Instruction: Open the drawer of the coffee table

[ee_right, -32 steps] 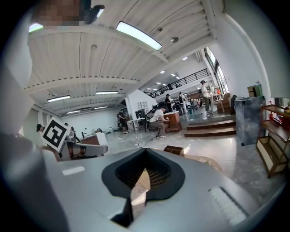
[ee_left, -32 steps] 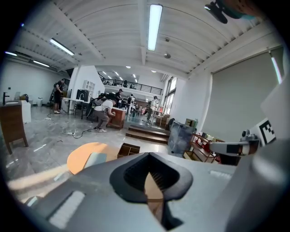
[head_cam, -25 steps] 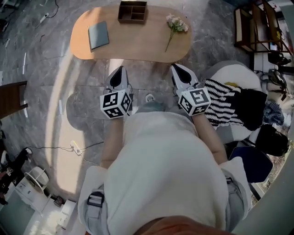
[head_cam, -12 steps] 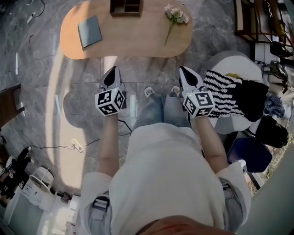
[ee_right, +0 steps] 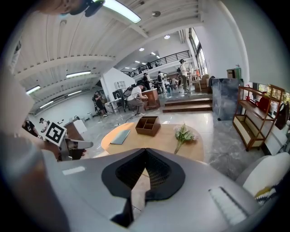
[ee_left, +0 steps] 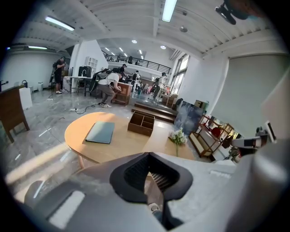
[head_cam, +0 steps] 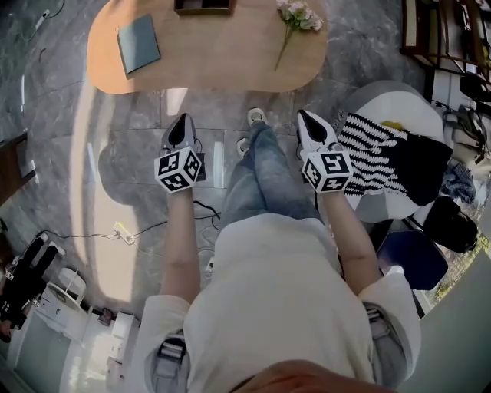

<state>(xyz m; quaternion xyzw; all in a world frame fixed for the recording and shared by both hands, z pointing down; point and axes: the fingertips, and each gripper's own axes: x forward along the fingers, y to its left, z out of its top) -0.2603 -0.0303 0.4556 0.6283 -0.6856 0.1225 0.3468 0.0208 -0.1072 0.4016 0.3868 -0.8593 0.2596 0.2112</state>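
Left tool [head_cam: 180, 123] and right tool [head_cam: 304, 119] both have their jaws together with nothing between them. The left gripper view shows the left tool's [ee_left: 148, 156] dark pads meeting at the tip, and the right gripper view shows the same on the right tool [ee_right: 145, 152].

I've got one tool either side of the person's legs [head_cam: 261, 176], both pointing at the coffee table [head_cam: 222, 57] and tilted down. Neither touches anything.

The coffee table is the oval wooden one at the top of the head view, ahead of both tools and well apart from them, with a strip of grey floor [head_cam: 138, 146] between. I can't make out the drawer in any view; only the tabletop and a bit of leg show.

On the tabletop:
- grey notebook [head_cam: 138, 44], left end
- wooden divided box [head_cam: 203, 6], far edge, middle
- flowers [head_cam: 295, 19], right end

The left tool lines up between the notebook and the box. The right tool lines up roughly below the flowers.

From the left tool, the tabletop [ee_left: 122, 142] sits just above the jaw tip, with the notebook [ee_left: 100, 132] on the left, the box [ee_left: 141, 123] in the centre and the flowers [ee_left: 178, 137] on the right. The layout is the same from the right tool: tabletop [ee_right: 158, 138], notebook [ee_right: 120, 137], box [ee_right: 148, 125], flowers [ee_right: 182, 133].
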